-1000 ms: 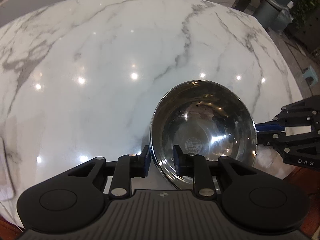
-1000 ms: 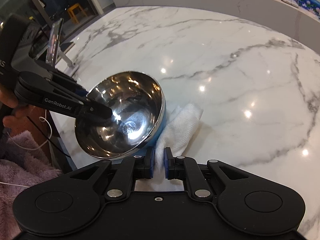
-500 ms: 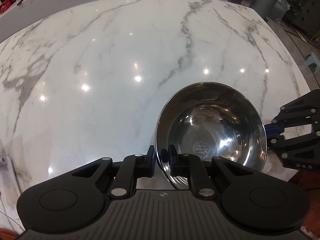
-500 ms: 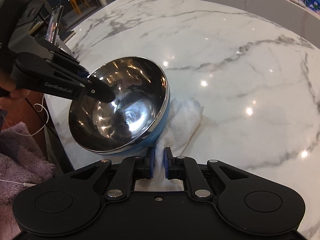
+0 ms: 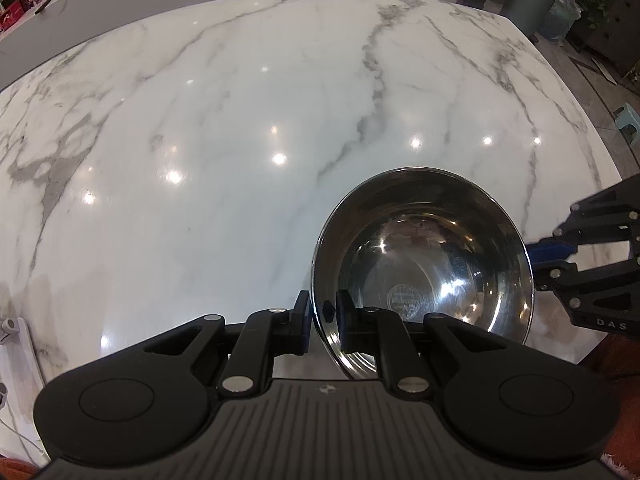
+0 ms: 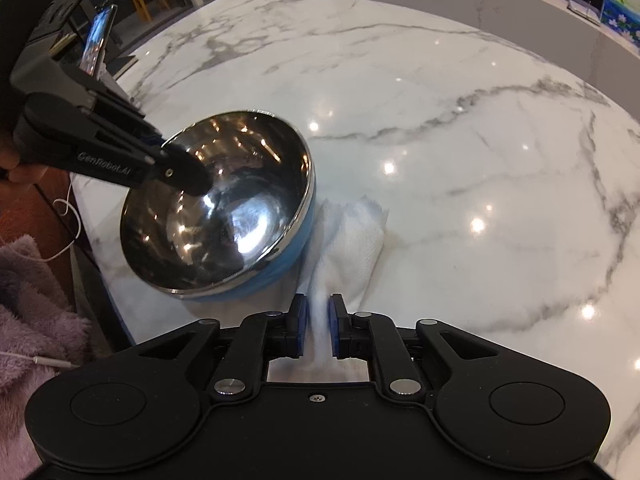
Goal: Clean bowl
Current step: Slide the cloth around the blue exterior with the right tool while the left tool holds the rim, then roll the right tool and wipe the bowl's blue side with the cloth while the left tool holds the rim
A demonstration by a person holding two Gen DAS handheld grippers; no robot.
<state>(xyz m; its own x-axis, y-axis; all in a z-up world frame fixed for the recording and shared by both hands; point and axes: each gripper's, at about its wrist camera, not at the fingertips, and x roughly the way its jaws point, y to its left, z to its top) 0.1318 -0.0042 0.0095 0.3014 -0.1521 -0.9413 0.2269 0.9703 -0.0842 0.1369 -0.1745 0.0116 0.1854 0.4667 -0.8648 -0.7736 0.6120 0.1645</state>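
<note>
Bowl of shiny steel with blue outside stands tilted on white marble desk, its rim clenched by left tool. Right tool is opening around white cloth beside it.

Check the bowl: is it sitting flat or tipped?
Tipped. The bowl leans, its blue underside showing above the white cloth; the left gripper clamps its near rim.

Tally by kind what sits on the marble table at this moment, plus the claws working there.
Steel bowl: 1
White cloth: 1
Claws: 2, the left claw clamped on the bowl's rim, the right claw opening around the cloth
Total: 4
</note>
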